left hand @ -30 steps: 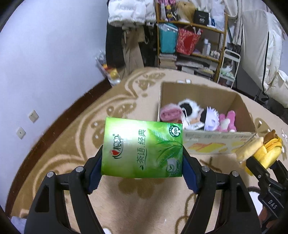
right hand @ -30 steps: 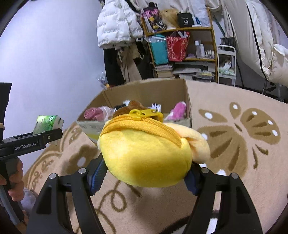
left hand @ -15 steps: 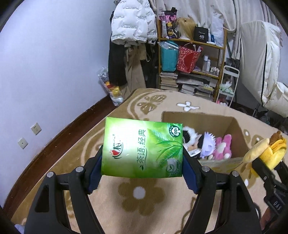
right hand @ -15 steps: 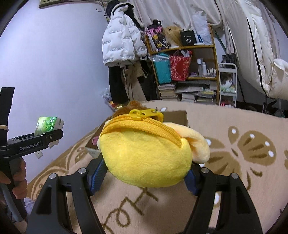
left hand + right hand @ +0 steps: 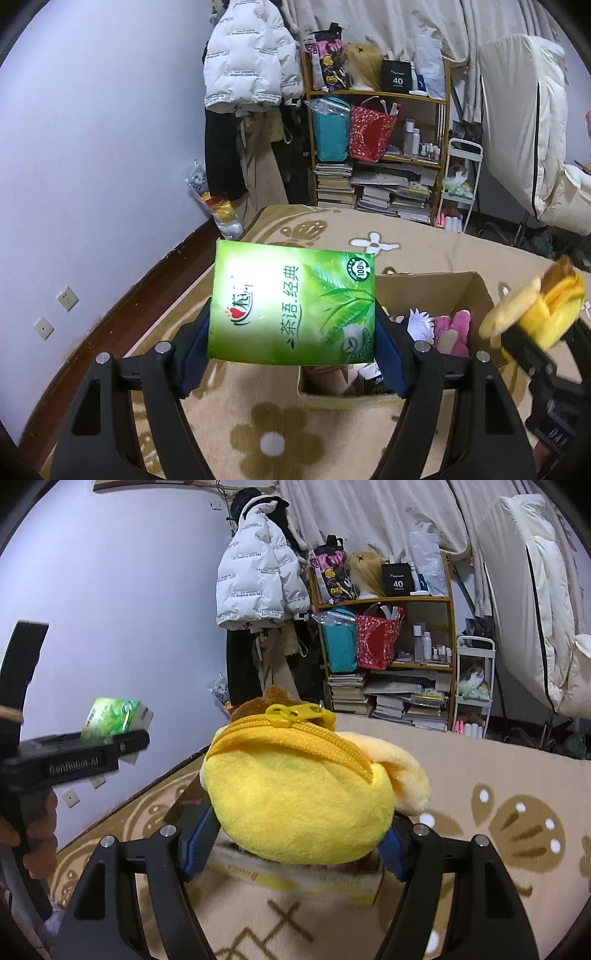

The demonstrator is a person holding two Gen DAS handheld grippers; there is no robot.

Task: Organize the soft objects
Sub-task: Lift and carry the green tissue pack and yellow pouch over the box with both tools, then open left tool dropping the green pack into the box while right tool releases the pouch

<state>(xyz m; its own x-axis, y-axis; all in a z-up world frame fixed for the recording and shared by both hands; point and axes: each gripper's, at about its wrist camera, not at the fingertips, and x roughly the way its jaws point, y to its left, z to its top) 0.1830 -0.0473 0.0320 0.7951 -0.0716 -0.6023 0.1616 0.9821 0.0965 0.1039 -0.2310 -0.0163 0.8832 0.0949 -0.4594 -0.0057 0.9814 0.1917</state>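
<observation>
My left gripper (image 5: 291,354) is shut on a green tissue pack (image 5: 291,306) and holds it in the air above the carpet. My right gripper (image 5: 297,840) is shut on a yellow plush pouch (image 5: 295,794) with a zipper on top. The plush pouch also shows at the right of the left wrist view (image 5: 535,314). An open cardboard box (image 5: 469,291) stands on the carpet below and behind both grippers, with several plush toys inside, among them a pink one (image 5: 450,330). In the right wrist view the box (image 5: 295,880) is mostly hidden behind the plush.
A beige carpet (image 5: 424,251) with brown flower patterns covers the floor. A wooden shelf (image 5: 380,155) with bags, books and bottles stands at the back wall. A white jacket (image 5: 247,59) hangs left of it. A white trolley (image 5: 460,184) stands to the right.
Both grippers have risen and tilted up with their loads. The box has dropped lower in both views and the back wall now fills more of the frame.
</observation>
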